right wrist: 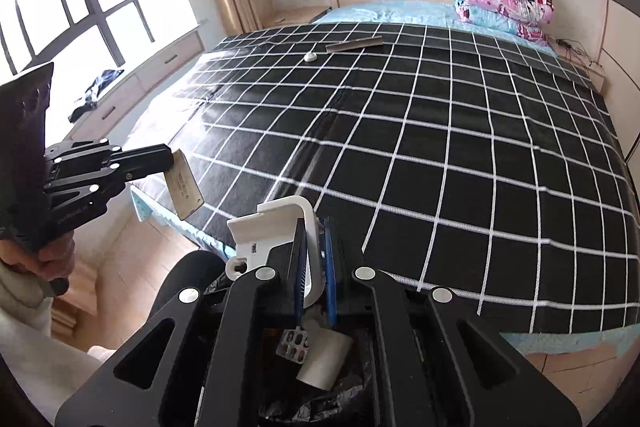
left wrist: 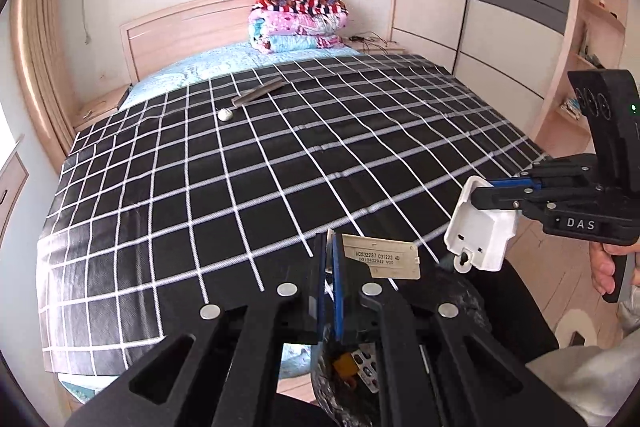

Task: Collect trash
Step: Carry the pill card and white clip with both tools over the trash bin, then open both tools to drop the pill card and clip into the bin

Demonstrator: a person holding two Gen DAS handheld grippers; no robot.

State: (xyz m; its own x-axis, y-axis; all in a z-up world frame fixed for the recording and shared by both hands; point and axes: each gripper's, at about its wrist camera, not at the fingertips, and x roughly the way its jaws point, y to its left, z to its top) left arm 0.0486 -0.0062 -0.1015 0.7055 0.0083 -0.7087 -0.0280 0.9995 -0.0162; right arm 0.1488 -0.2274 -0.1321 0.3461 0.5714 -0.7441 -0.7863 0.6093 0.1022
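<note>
- Left gripper (left wrist: 329, 287): jaws clamped on a beige printed card (left wrist: 386, 255), held above the black-lined trash bin (left wrist: 348, 383) at the foot of the bed (left wrist: 280, 167).
- Right gripper (right wrist: 314, 267): jaws clamped on a white plastic bracket (right wrist: 276, 227), also above the bin.
- On the bed's far side: a white round piece (left wrist: 225, 114) beside a grey strip (left wrist: 258, 93).
</note>
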